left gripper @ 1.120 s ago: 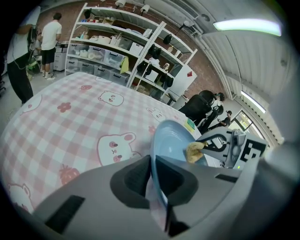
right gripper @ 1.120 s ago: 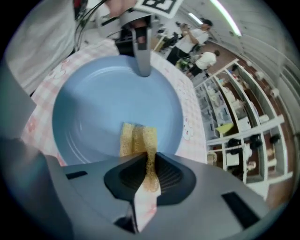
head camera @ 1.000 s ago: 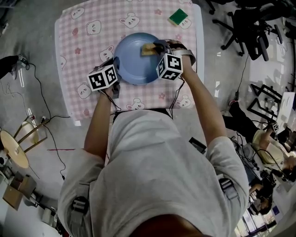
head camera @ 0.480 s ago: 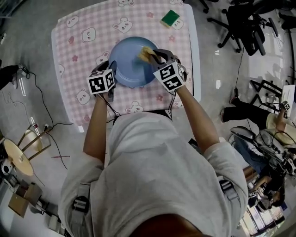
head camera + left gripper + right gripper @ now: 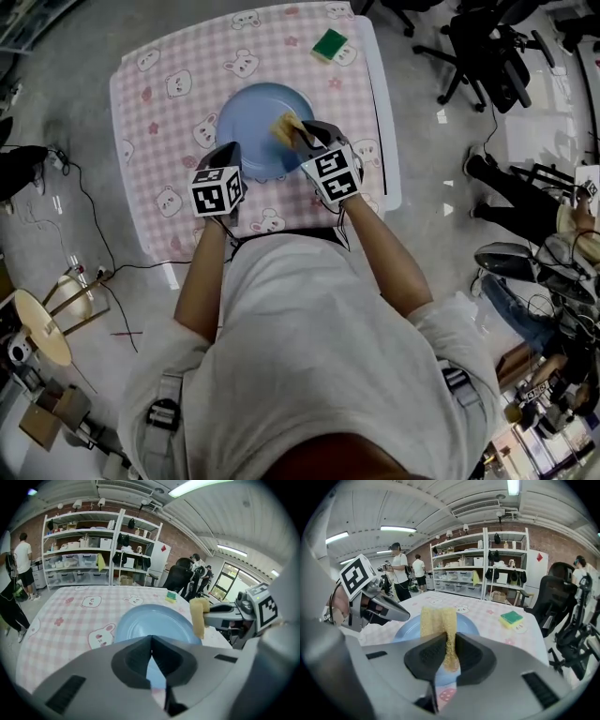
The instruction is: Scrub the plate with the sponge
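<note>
On pink checked tablecloth (image 5: 155, 112) with bear print: round, smooth blue plate (image 5: 248, 127); green-topped sponge (image 5: 329, 44) well apart, near far corner. Right gripper (image 5: 449, 645) clamped on porous yellow sponge (image 5: 437, 619), upright over plate's near-right part. Left gripper (image 5: 151, 644) just closed, jaws together, empty, near plate's near-left rim.

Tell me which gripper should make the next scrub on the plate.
Right. The right gripper holds the yellow sponge in its jaws over the blue plate; the left gripper is shut on nothing beside the plate's rim.
</note>
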The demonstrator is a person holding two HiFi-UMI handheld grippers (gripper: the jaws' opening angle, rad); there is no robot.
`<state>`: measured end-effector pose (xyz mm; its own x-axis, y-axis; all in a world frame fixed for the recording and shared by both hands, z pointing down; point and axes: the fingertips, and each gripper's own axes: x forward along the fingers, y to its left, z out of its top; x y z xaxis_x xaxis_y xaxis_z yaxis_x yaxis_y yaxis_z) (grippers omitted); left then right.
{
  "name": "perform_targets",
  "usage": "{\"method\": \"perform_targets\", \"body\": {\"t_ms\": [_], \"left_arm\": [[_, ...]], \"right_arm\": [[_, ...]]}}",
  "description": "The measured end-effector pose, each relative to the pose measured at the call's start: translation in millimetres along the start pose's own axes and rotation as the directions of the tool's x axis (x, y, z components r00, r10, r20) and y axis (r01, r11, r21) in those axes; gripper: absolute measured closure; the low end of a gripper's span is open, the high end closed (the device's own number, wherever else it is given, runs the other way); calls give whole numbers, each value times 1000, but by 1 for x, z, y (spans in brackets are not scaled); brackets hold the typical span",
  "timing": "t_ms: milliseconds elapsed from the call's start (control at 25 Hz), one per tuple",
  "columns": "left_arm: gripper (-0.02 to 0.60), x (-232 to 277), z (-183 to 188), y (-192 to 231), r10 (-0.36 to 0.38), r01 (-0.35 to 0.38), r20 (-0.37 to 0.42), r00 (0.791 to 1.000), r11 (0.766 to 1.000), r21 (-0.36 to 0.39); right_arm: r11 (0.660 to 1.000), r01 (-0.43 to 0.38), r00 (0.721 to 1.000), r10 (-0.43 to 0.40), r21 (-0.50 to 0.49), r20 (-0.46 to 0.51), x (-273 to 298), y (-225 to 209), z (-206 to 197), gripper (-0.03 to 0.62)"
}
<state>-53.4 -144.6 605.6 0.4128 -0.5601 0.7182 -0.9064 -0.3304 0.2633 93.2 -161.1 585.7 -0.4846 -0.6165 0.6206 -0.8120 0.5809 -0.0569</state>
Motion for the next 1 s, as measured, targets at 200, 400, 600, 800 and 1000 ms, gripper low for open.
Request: {"method": "perform_targets", "body": {"t_ms": [200,400,600,800,1000], "left_arm": [[571,-19,-10,-33,-16,17,35,999,1000,-13],[571,-65,15,-43,13,-10,182,983,1000,-20],[571,-93,14,-57,-1,5,238,971,1000,-16],[571,-107,20,-62,-25,33,273,962,999,-22],[571,-144,58,-61,-56,42,382,923,998,44]], "right_arm": [[998,14,998,-17,56,58,-25,7,-4,542],[998,24,990,-31,49,139,-48,21,14,542],[997,15,985,-28,78,169,-66,44,11,542],[994,44,975,-64,97,215,-81,46,25,542],[990,104,946,-129,97,297,-108,48,61,542]]}}
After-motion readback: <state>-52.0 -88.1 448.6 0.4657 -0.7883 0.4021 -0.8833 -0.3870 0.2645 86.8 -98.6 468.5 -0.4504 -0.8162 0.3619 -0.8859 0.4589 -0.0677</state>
